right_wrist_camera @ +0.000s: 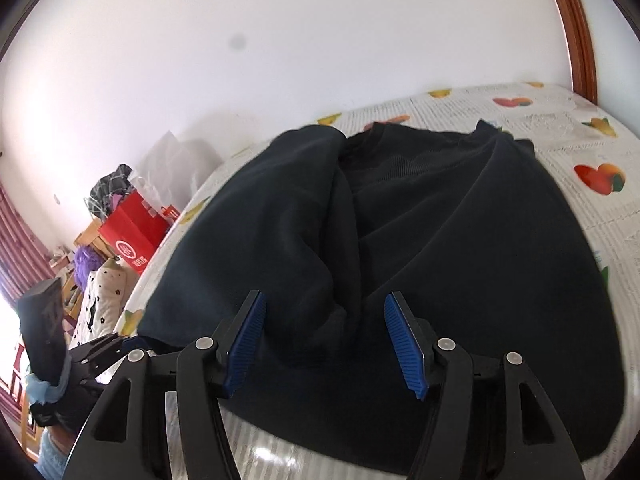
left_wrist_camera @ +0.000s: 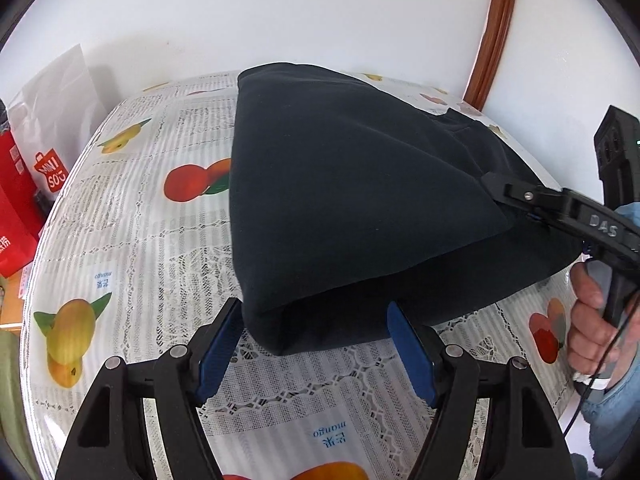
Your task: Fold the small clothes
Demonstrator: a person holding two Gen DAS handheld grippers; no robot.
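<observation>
A white wall [left_wrist_camera: 320, 12] stands behind a table covered with a shiny plastic cloth printed with fruit pictures and grey newspaper words [left_wrist_camera: 132, 216]. A brown wooden door frame [left_wrist_camera: 494, 36] runs up the wall at the far right corner. A soft dark navy piece of clothing [left_wrist_camera: 352, 184] lies in the middle of the table, folded over on itself so one thick layer sits on top of another. In the left wrist view, the left black gripper with blue ribbed pads [left_wrist_camera: 316, 338] sits at the near edge of the clothing. Its two fingers are spread wide apart, and the near folded corner of the cloth pokes into the gap between them, close to the pads but not squeezed. In the same view, the right black gripper [left_wrist_camera: 494, 184] comes in from the right side, with a bare hand [left_wrist_camera: 592, 328] wrapped around its handle. Its tip rests on the right edge of the top layer. In the right wrist view, this gripper's blue pads [right_wrist_camera: 248, 340] are spread wide too. A rumpled fold of the dark cloth lies between them, and they do not pinch it. Off the left side of the table are a red paper shopping bag with white print [left_wrist_camera: 50, 174] and a clear plastic bag [left_wrist_camera: 52, 92] leaning by the wall.
</observation>
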